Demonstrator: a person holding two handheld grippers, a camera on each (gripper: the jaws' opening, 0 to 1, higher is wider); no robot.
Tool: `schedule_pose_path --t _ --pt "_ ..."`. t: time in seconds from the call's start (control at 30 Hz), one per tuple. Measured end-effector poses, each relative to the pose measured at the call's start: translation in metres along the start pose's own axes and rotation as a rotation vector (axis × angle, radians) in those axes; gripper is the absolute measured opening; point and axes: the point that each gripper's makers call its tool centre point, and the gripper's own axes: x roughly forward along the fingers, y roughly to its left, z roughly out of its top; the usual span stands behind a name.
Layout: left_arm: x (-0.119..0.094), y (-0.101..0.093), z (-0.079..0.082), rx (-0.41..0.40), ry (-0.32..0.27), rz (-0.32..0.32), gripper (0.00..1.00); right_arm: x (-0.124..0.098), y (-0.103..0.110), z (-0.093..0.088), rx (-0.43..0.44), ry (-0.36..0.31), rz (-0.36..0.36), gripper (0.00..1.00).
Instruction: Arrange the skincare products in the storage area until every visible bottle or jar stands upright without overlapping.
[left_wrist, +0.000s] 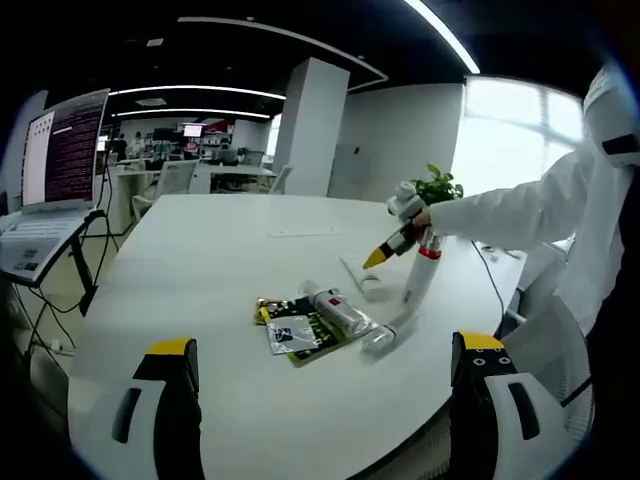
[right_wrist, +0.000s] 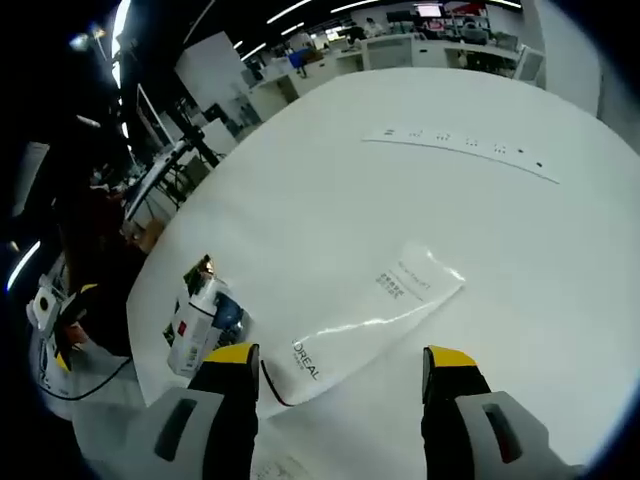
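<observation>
A white-sleeved arm reaches over the white table, its right gripper jaws wide apart and empty above a flat-lying L'Oreal tube, while the left gripper hovers open, holding nothing.

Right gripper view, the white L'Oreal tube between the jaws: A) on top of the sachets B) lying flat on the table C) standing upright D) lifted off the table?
B: the white tube lies on its side on the white table, in front of the open right gripper, its jaws either side and not gripping it.

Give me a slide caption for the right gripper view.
Open right gripper hovers over a white L'Oreal tube lying flat on the white table.
</observation>
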Motion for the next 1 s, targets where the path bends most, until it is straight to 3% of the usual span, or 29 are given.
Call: schedule_pose_path --t 0.27,0.43,0.67,0.87,1.0 --pt "0.000 0.004 -0.003 -0.010 0.000 0.004 0.99 0.011 0.000 0.003 -0.052 0.045 -0.031 0.67" --pt "0.003 0.005 -0.003 -0.016 0.007 0.004 0.98 0.015 0.000 -0.004 -0.107 0.103 -0.060 0.65" --pt "0.003 0.005 -0.008 -0.018 0.022 -0.002 0.98 0.018 -0.003 -0.001 -0.136 0.117 -0.088 0.61" --pt "0.005 0.004 -0.009 -0.018 0.040 -0.011 0.98 0.022 -0.003 -0.001 -0.242 0.166 -0.133 0.59" --pt "0.004 0.004 -0.012 -0.019 0.051 -0.010 0.98 0.023 -0.004 -0.005 -0.394 0.226 -0.189 0.56"
